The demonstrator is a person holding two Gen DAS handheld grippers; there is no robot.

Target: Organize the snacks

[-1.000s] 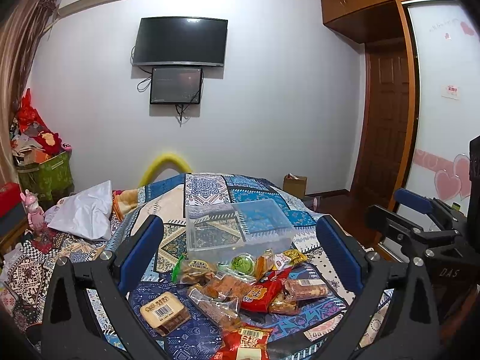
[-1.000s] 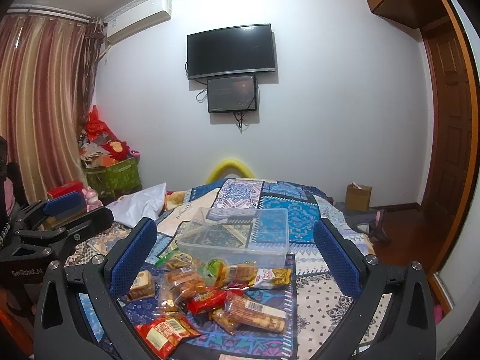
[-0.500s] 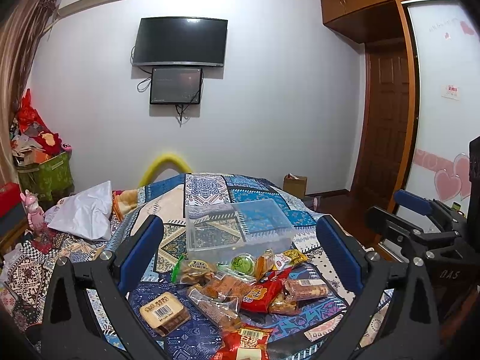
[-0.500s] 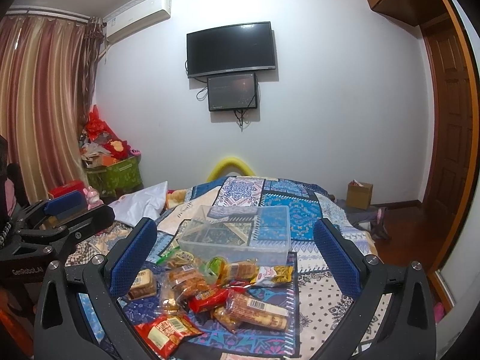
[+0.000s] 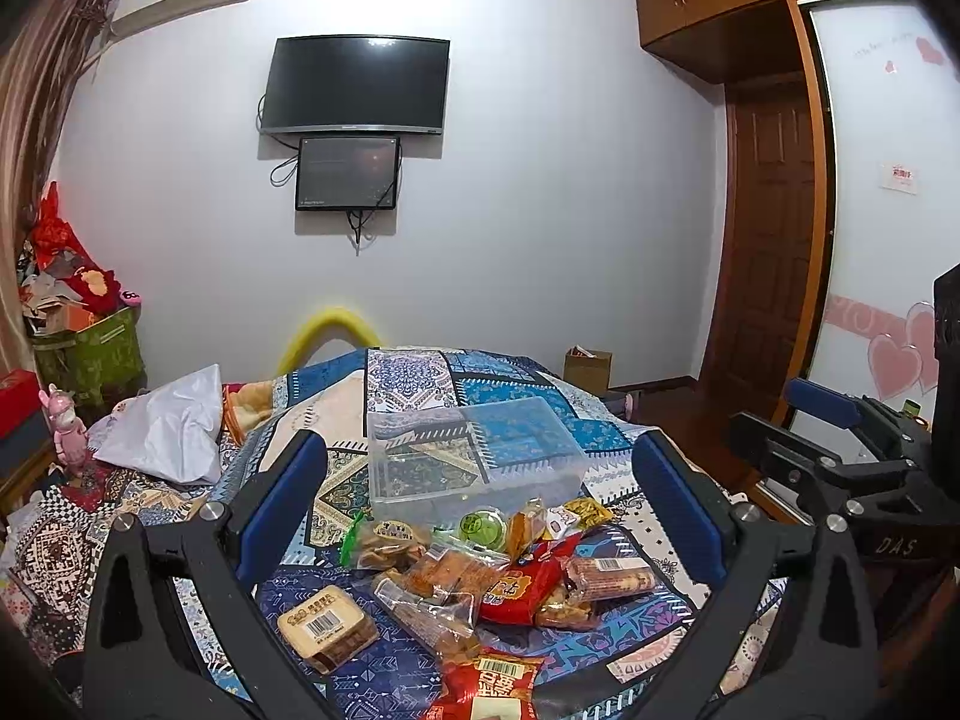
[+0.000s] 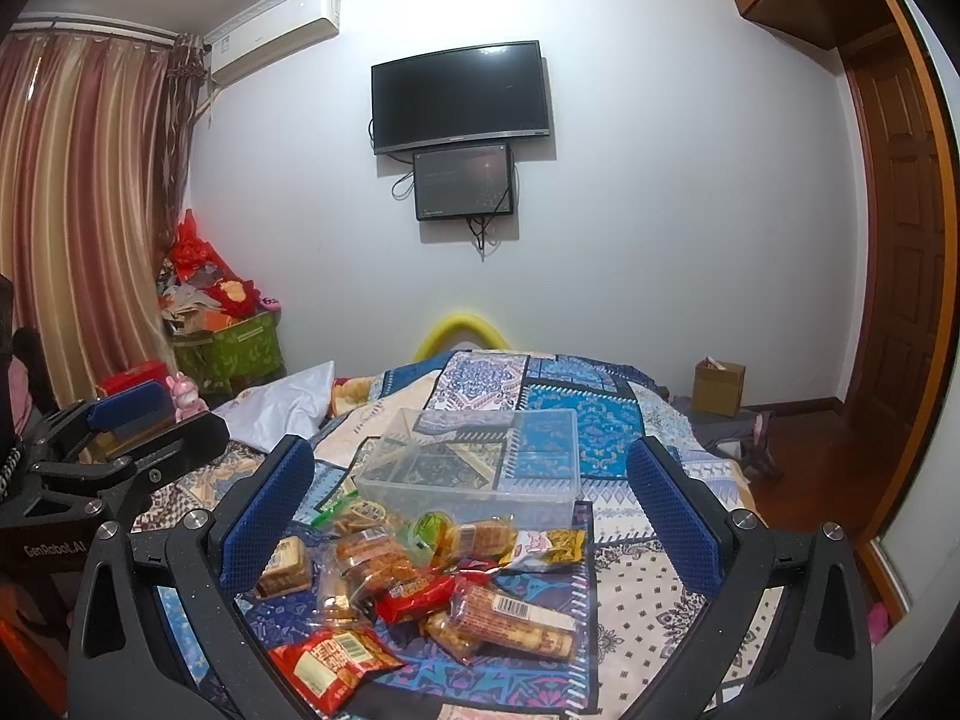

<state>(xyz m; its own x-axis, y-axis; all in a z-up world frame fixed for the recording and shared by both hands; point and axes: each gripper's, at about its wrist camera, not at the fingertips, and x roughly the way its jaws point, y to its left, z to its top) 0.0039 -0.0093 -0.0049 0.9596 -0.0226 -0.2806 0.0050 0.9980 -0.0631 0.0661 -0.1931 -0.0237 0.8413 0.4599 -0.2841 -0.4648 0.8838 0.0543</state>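
Both my claws hang above the near end of the bed (image 5: 420, 384), each with its two blue-padded jaws spread wide and nothing between them. My left claw (image 5: 477, 504) frames the snack heap from the left; my right claw (image 6: 468, 504) frames it from the right. In the right view the left claw (image 6: 120, 420) shows at the left edge, and in the left view the right claw (image 5: 822, 414) shows at the right edge.

One clear plastic bin (image 5: 474, 450) sits on the patterned blue quilt (image 6: 576, 414), and I see nothing inside it. The snacks lie in a loose pile just in front of it, touching and overlapping. I can count about ten wrapped pieces, though the overlap keeps me from an exact number. Among them: one square tan cake packet with a barcode (image 5: 324, 630) lying slightly apart at the left, two red bags, one nearest me (image 5: 492, 681) and one in the middle of the heap (image 5: 516, 591), one green round jelly cup (image 5: 483, 528) just beside the bin's front wall, one long biscuit roll with a barcode (image 6: 516, 618), and one yellow-printed packet (image 6: 555, 543) at the right.

Two dark screens hang on the far wall, a large television (image 5: 357, 84) with a smaller screen (image 5: 348, 174) beneath it.
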